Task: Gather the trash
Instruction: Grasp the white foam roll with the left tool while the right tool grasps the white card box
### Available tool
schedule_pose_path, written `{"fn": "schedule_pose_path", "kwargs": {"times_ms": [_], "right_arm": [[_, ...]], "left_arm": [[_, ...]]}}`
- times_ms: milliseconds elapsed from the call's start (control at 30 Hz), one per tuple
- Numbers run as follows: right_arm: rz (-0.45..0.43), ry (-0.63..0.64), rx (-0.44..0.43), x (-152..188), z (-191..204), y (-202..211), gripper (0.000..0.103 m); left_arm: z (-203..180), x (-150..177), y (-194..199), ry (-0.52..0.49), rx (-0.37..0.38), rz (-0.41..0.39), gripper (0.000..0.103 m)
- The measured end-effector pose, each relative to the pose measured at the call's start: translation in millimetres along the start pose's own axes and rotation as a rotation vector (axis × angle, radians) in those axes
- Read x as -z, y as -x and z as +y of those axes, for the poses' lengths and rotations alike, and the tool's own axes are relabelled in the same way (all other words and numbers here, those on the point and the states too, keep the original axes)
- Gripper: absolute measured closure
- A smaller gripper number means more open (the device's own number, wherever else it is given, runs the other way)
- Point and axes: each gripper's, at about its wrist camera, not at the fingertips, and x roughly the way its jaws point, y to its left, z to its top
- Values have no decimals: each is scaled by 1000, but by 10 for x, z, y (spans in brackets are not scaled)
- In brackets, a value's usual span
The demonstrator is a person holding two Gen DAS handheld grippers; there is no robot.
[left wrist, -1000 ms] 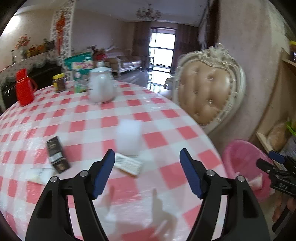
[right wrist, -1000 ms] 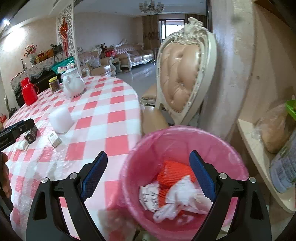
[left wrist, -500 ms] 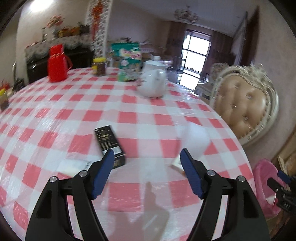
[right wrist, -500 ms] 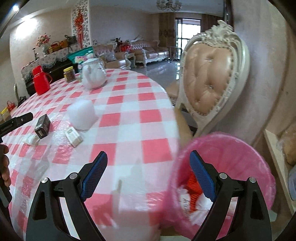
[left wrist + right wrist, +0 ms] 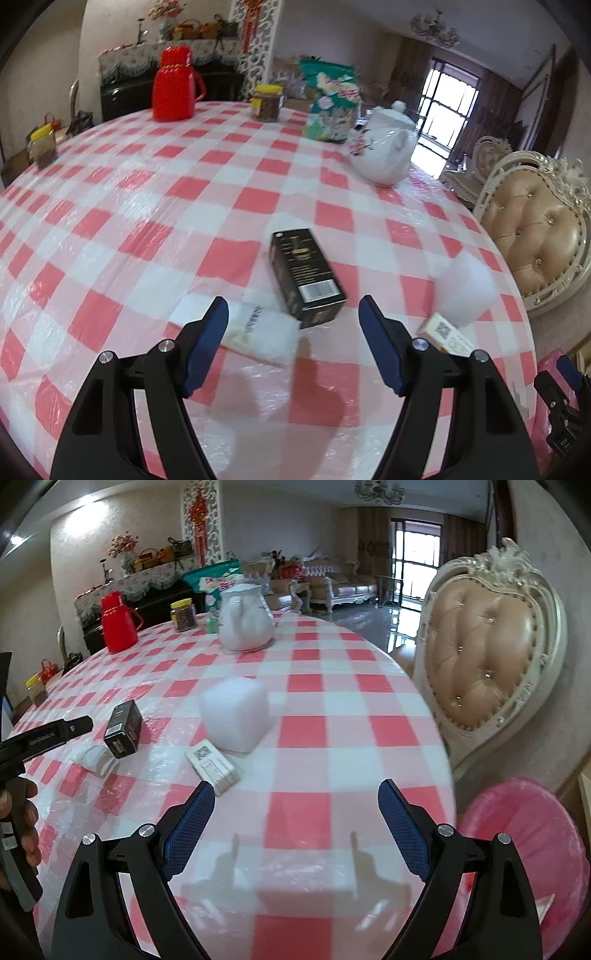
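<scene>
On the red-and-white checked table (image 5: 122, 206) lie a black box (image 5: 306, 271), a flat white packet (image 5: 258, 332), a small cream carton (image 5: 445, 334) and a white foam block (image 5: 463, 291). My left gripper (image 5: 293, 317) hovers open just short of the black box and the white packet, holding nothing. In the right wrist view the black box (image 5: 123, 733), white packet (image 5: 94, 758), cream carton (image 5: 214, 766) and foam block (image 5: 234, 712) lie ahead. My right gripper (image 5: 295, 794) is open and empty over the table's near edge. A pink-lined bin (image 5: 528, 834) stands at the lower right.
At the table's far side stand a red thermos (image 5: 173, 90), a yellow-lidded jar (image 5: 266, 102), a green packet (image 5: 334, 107) and a white teapot (image 5: 384, 147). An ornate padded chair (image 5: 487, 653) stands to the right. A person's hand (image 5: 22, 827) holds the left gripper.
The left gripper has swung left across the table, from the foam block and carton to the black box and white packet. The right gripper has moved from over the pink bin to over the table.
</scene>
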Motion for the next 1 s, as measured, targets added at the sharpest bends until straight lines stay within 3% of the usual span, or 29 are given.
{"fn": "schedule_pose_path", "kwargs": {"times_ms": [433,1000], "right_arm": [[43,64,-54,-100,387,-371,18],[131,121,-78,-151,632,-840,22]], "left_arm": [[269,-5,-253,92,-95,49,33],[287,60,-545,28,-193,127,33]]}}
